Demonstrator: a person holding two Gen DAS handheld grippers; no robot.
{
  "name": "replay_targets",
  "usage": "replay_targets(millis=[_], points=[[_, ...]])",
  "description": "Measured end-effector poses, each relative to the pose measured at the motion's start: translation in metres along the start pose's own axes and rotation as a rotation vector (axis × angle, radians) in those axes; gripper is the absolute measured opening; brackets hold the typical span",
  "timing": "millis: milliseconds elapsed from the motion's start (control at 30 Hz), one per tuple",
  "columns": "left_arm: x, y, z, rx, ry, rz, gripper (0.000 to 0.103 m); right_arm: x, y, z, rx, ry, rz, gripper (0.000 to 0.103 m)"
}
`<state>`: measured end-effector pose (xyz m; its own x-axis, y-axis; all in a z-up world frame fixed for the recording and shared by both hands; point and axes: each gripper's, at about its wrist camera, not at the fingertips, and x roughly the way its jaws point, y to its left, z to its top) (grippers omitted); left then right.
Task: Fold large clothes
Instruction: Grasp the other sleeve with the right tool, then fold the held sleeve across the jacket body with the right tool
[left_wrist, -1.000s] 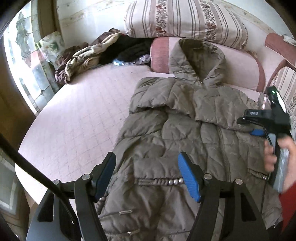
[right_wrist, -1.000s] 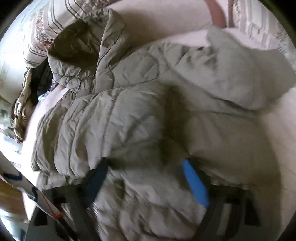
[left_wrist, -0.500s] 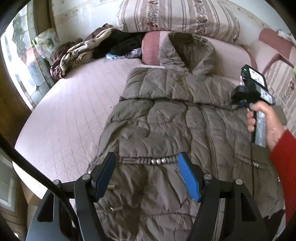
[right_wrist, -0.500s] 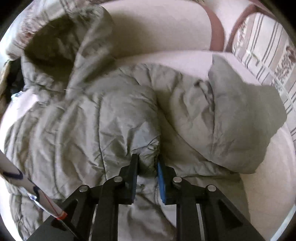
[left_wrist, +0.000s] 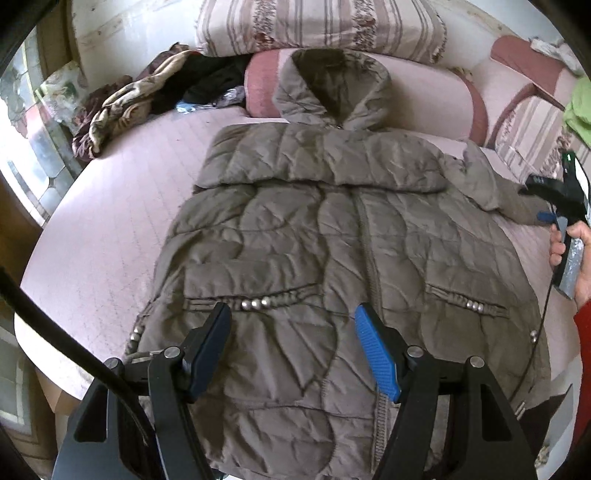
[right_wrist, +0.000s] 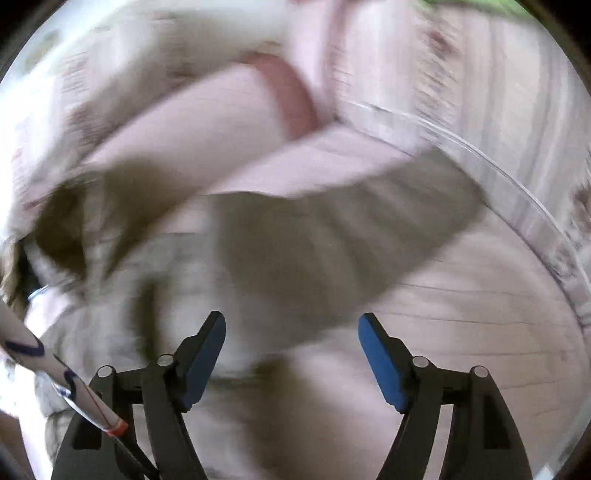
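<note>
On the pink bed (left_wrist: 110, 229) a hooded quilted coat (left_wrist: 332, 258) lies face up, ready for folding. Left gripper (left_wrist: 291, 354) hovers agape above its hem; right gripper (right_wrist: 291, 354), jaws just parted, holds nothing.

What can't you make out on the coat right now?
- Right wrist view: motion blur smears the coat; its right sleeve's lie is unreadable.
- Left wrist view: the hem is cut off behind the left gripper.
- Left wrist view: the right gripper is cropped by the edge.
</note>
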<state>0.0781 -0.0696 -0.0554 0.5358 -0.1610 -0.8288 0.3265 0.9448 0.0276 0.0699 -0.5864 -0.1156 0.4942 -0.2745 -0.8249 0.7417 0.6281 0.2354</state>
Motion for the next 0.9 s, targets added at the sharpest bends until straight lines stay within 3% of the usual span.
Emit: replay_targets(millis=[33, 200, 333, 400, 433, 533, 600, 767, 900], points=[[0.0, -0.002, 0.0, 0.008, 0.002, 0.001, 0.069, 0.011, -0.027, 0.005, 0.056, 0.021, -0.018, 0.065], [0.011, -0.013, 0.004, 0.043, 0.019, 0.034, 0.069, 0.052, -0.134, 0.021, 0.362, 0.067, -0.007, 0.064], [0.026, -0.013, 0.009, 0.026, 0.048, 0.045, 0.069, 0.074, -0.165, 0.042, 0.469, 0.03, 0.036, 0.064], [0.033, -0.013, 0.01, 0.019, 0.057, 0.056, 0.069, 0.083, -0.163, 0.059, 0.469, 0.021, 0.034, 0.063], [0.036, -0.013, 0.01, 0.017, 0.061, 0.06, 0.069, 0.088, -0.163, 0.067, 0.47, 0.018, 0.025, 0.057], [0.043, -0.012, 0.008, 0.019, 0.071, 0.075, 0.069, 0.098, -0.16, 0.085, 0.453, 0.043, -0.036, 0.017], [0.045, -0.009, 0.007, 0.023, 0.067, 0.084, 0.069, 0.09, -0.153, 0.094, 0.445, 0.034, -0.04, 0.011], [0.04, 0.004, 0.002, -0.003, 0.053, 0.063, 0.069, 0.024, -0.099, 0.115, 0.227, -0.08, -0.063, 0.009], [0.025, 0.018, -0.004, -0.041, 0.026, 0.028, 0.069, -0.038, -0.035, 0.119, 0.1, -0.153, 0.055, 0.008]])
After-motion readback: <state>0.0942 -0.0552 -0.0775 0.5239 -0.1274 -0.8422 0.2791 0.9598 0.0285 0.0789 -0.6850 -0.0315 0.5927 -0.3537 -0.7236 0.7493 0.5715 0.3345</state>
